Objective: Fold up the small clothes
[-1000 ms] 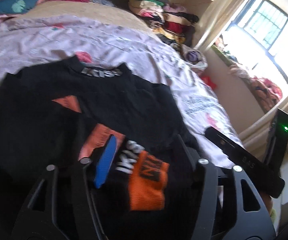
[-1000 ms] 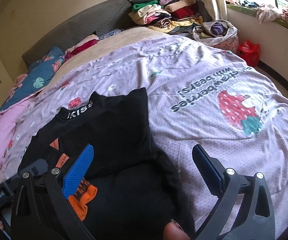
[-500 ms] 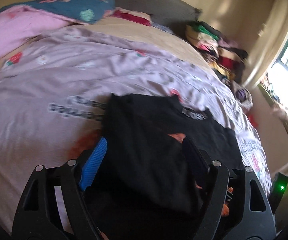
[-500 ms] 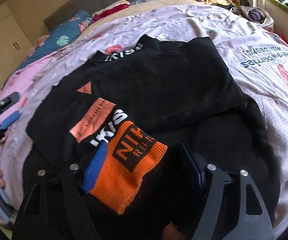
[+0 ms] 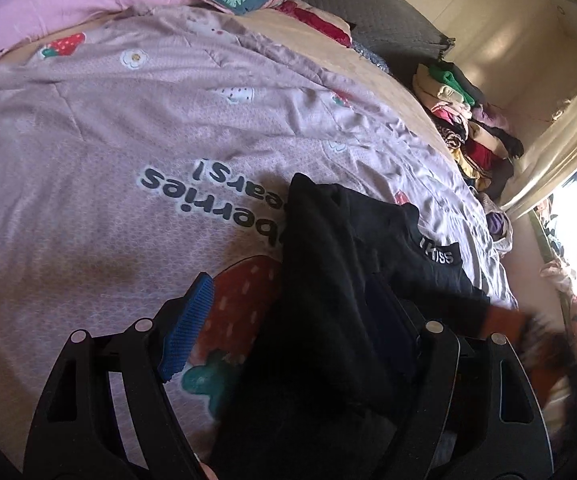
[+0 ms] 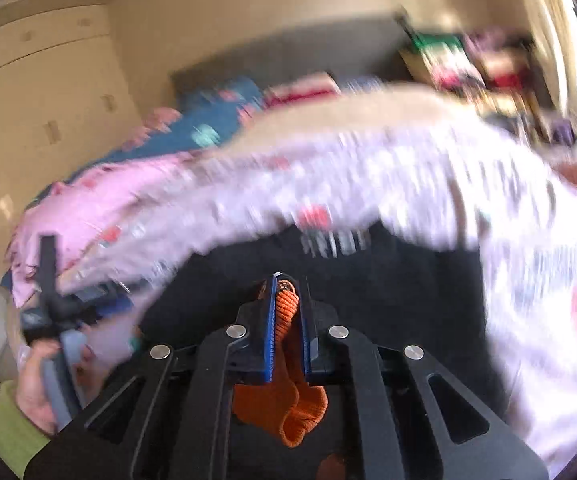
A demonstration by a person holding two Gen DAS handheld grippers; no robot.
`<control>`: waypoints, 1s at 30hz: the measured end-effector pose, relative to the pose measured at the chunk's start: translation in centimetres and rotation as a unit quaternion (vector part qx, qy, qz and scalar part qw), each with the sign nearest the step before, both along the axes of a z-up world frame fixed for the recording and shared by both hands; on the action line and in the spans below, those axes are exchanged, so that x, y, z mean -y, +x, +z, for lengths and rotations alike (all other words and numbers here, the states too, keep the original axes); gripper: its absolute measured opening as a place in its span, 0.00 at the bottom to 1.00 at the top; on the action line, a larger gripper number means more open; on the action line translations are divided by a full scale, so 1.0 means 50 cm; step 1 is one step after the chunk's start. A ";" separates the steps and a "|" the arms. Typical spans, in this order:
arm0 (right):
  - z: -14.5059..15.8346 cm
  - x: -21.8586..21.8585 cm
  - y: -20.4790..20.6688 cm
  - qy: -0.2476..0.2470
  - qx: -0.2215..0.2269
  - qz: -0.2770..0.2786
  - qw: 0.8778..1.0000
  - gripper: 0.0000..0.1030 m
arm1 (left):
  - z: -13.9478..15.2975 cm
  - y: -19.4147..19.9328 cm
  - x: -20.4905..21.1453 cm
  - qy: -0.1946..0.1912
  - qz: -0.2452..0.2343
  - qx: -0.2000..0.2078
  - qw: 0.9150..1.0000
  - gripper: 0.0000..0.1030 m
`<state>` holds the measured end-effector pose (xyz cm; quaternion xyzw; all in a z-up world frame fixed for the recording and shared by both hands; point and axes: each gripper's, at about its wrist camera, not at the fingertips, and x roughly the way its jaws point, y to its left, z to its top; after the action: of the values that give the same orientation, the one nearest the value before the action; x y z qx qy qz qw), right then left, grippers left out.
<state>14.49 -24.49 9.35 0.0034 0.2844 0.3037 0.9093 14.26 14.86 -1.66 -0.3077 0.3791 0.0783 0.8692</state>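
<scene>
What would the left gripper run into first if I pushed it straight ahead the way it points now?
Most likely the black sweater: its fabric already lies between the open fingers of the left gripper, toward the right-hand finger. Beyond it is only the pink strawberry bedspread. Depth is hard to judge through the fisheye.

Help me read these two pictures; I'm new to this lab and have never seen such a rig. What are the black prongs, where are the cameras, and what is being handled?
No robot here: a person holds a two-finger gripper in each hand, with a camera on each looking along its fingers. In the left view, the left gripper is open over a black sweater lying on a pink strawberry bedsheet. The blurred right view shows the right gripper shut on the sweater's orange knit cuff. At that view's left edge, a hand holds the other tool. Folded clothes are stacked at the bed's far corner.
</scene>
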 end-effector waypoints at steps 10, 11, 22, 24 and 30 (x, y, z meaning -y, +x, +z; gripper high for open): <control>-0.047 0.065 0.045 -0.027 0.008 -0.053 0.998 0.09 | -0.027 0.067 0.039 0.032 -0.025 -0.031 0.999 0.68; -0.061 0.069 0.045 -0.032 0.002 -0.058 0.998 0.09 | -0.031 0.074 0.041 0.035 -0.027 -0.035 0.998 0.68; -0.119 0.079 0.048 -0.101 -0.027 -0.092 0.990 0.09 | -0.063 0.112 0.064 0.047 -0.054 -0.049 0.996 0.16; -0.128 0.082 0.054 -0.114 -0.036 -0.094 0.988 0.09 | -0.057 0.109 0.074 0.070 -0.061 -0.047 0.995 0.15; -0.166 0.087 0.073 -0.141 -0.061 -0.105 0.983 0.09 | -0.060 0.109 0.074 0.067 -0.063 -0.045 0.995 0.14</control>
<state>18.13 -28.84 1.07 -0.0765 0.3773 0.1629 0.9085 19.72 11.17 -4.64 -0.2202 0.4300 0.0627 0.8733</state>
